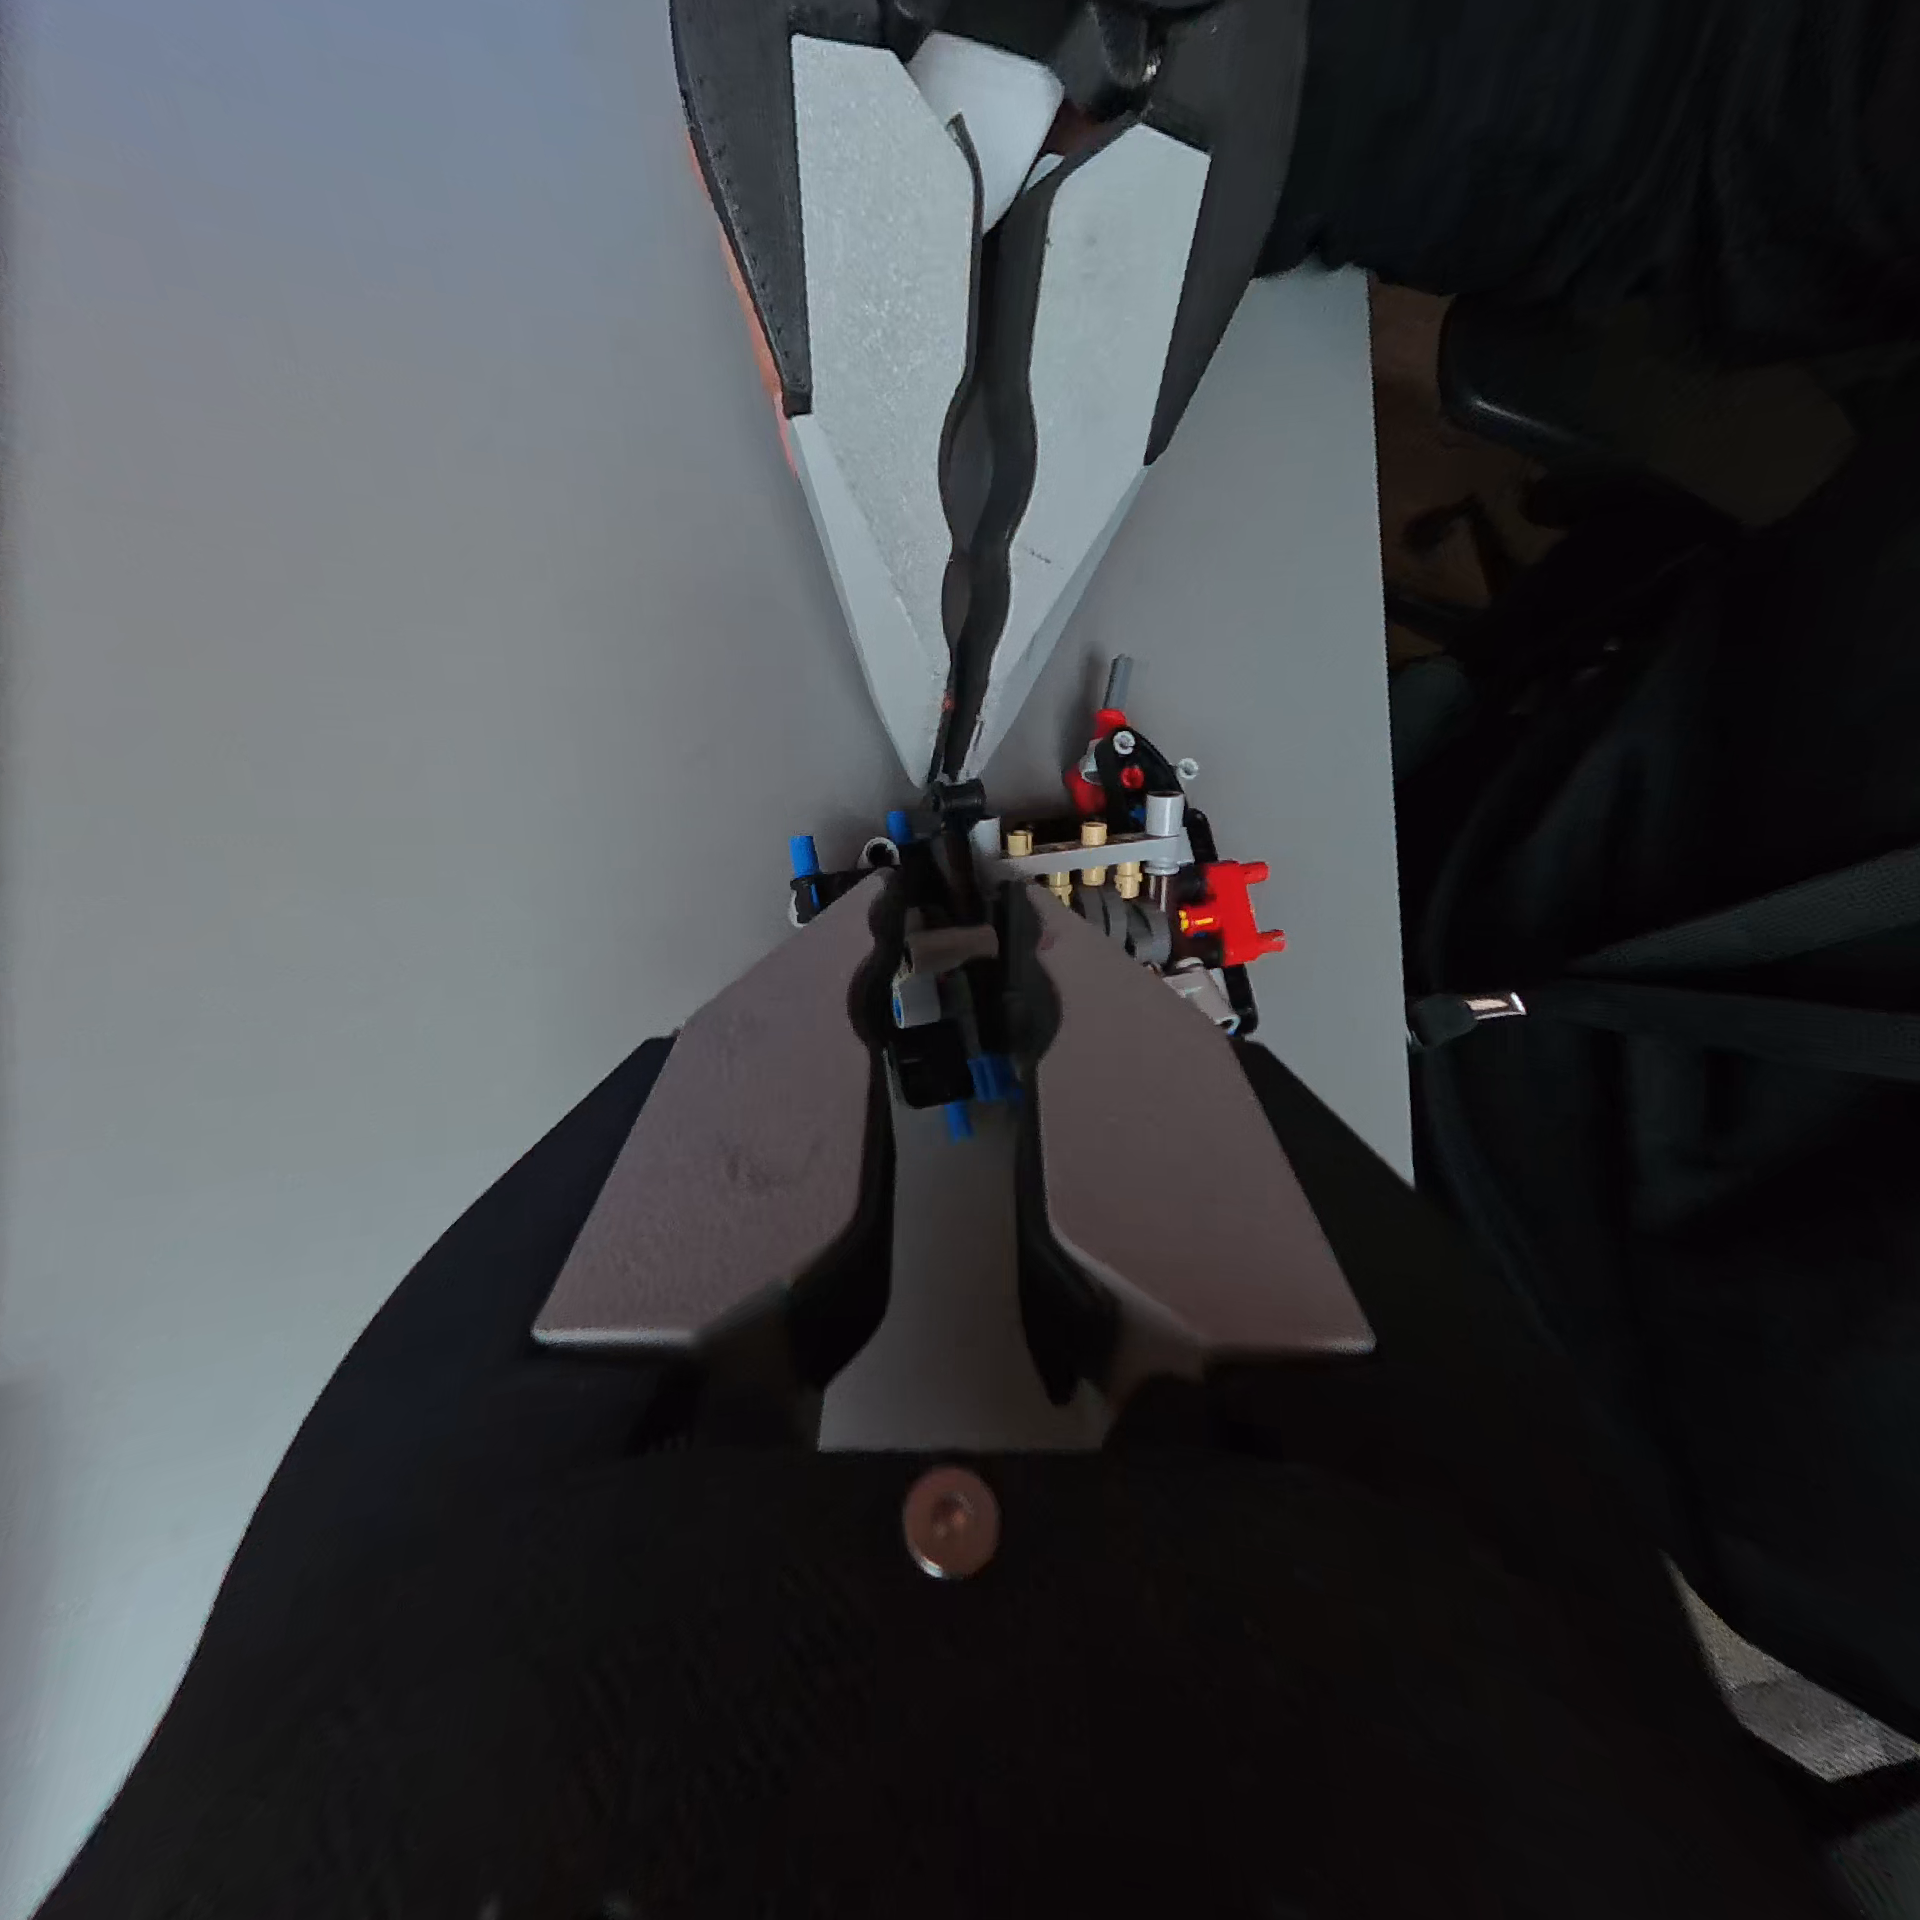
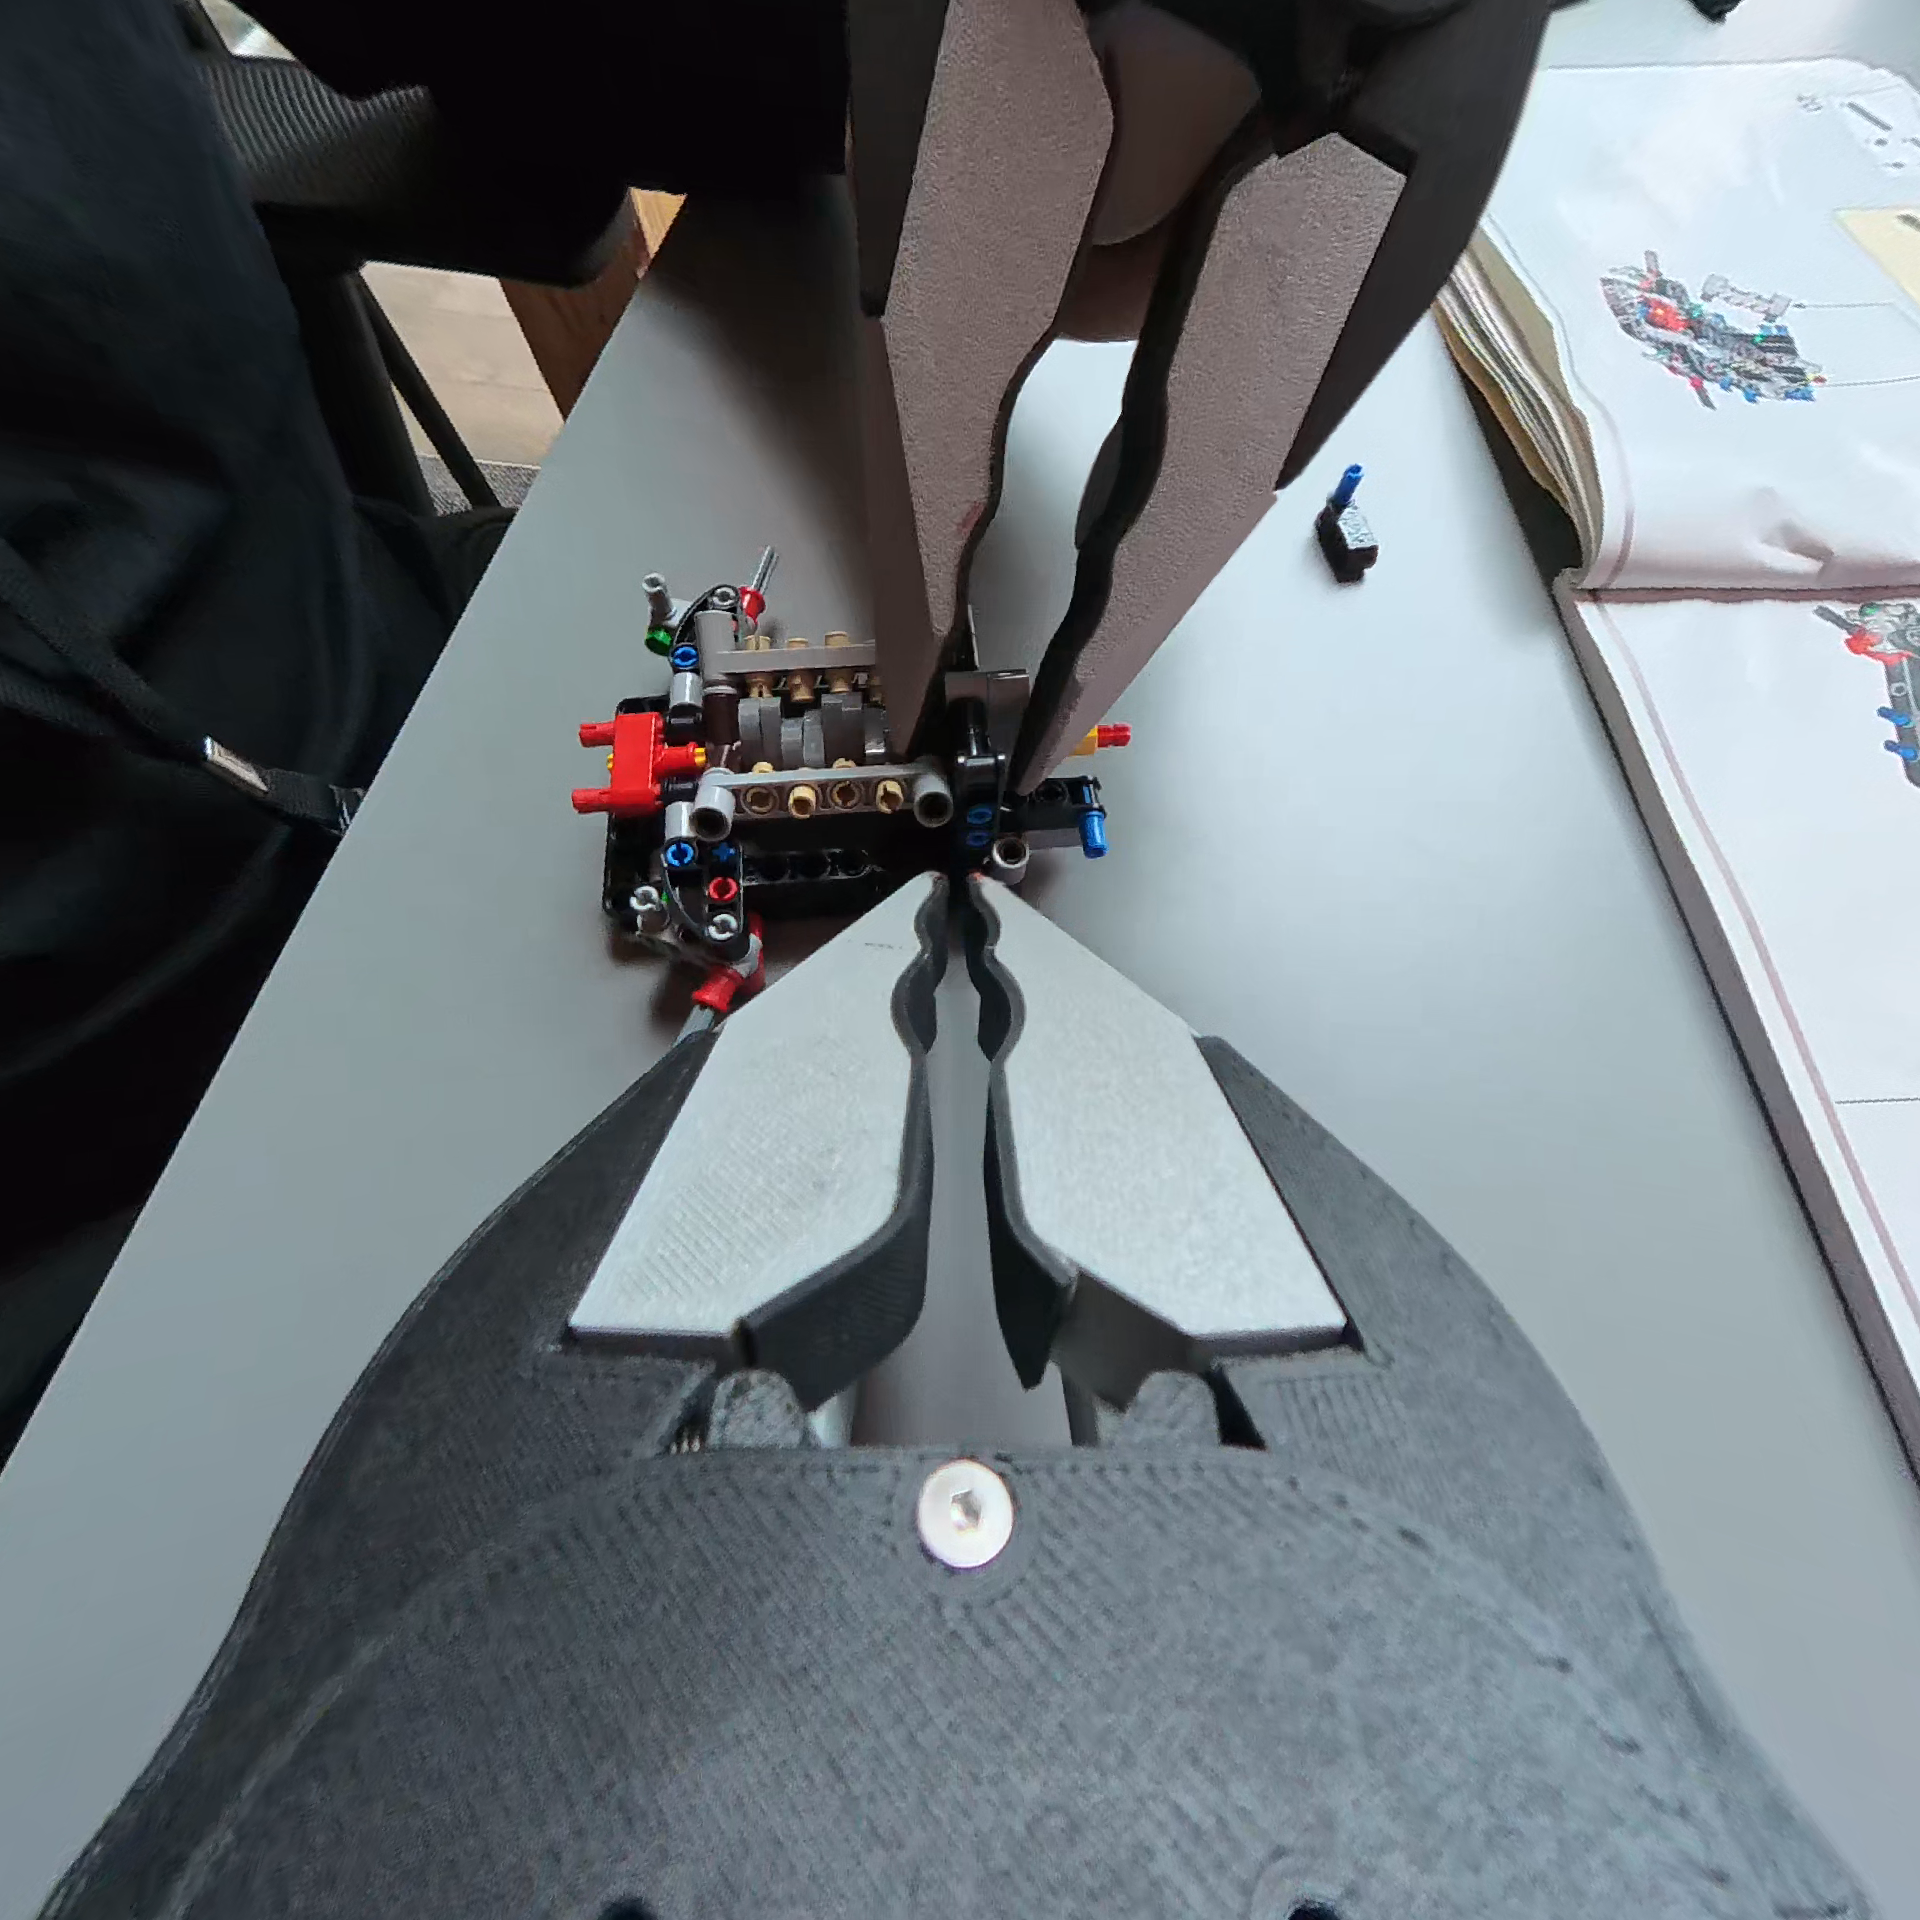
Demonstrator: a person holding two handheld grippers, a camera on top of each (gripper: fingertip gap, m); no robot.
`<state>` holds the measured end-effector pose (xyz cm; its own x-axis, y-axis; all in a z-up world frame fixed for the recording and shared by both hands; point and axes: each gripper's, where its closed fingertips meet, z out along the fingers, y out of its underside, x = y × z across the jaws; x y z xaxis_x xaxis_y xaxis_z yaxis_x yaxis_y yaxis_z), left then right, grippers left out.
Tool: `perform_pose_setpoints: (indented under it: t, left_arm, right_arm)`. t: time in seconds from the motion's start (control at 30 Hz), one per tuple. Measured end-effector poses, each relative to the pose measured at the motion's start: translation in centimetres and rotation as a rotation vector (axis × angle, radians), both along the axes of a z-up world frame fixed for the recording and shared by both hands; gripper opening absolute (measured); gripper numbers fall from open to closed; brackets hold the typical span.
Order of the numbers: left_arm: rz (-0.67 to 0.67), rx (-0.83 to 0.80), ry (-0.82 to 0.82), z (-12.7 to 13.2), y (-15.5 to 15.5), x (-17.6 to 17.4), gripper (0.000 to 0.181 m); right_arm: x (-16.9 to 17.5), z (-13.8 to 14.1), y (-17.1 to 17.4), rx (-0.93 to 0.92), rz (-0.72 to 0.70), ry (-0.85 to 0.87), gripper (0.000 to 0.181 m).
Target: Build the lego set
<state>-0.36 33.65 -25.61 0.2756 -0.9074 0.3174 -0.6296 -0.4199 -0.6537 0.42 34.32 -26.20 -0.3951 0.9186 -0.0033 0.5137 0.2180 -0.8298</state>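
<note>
A small lego model (image 2: 810,790) with a black frame, grey beams, tan pins and red pieces sits on the grey table (image 2: 1351,883); it also shows in the left wrist view (image 1: 1132,894). My left gripper (image 1: 940,914) is closed on the model's end, around a dark grey and black part (image 2: 987,696) with blue pins. My right gripper (image 2: 958,883) comes from the opposite side, tip to tip with the left one. It is shut on a small black piece (image 1: 958,800) at the same end of the model.
A loose black piece with a blue pin (image 2: 1348,530) lies on the table to the right. An open instruction booklet (image 2: 1714,312) lies at the far right. The table edge (image 2: 540,499) runs close behind the model, with a person in dark clothes (image 2: 156,520) beyond it.
</note>
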Motion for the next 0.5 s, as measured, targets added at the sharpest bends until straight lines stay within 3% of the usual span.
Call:
perform_pose_setpoints:
  t: [0.5]
  left_arm:
    - [-0.001, -0.012, -0.047, 0.08, 0.19, 0.42, 0.007]
  right_arm:
    - [-0.62, 0.38, -0.17, -0.021, 0.013, 0.013, 0.0]
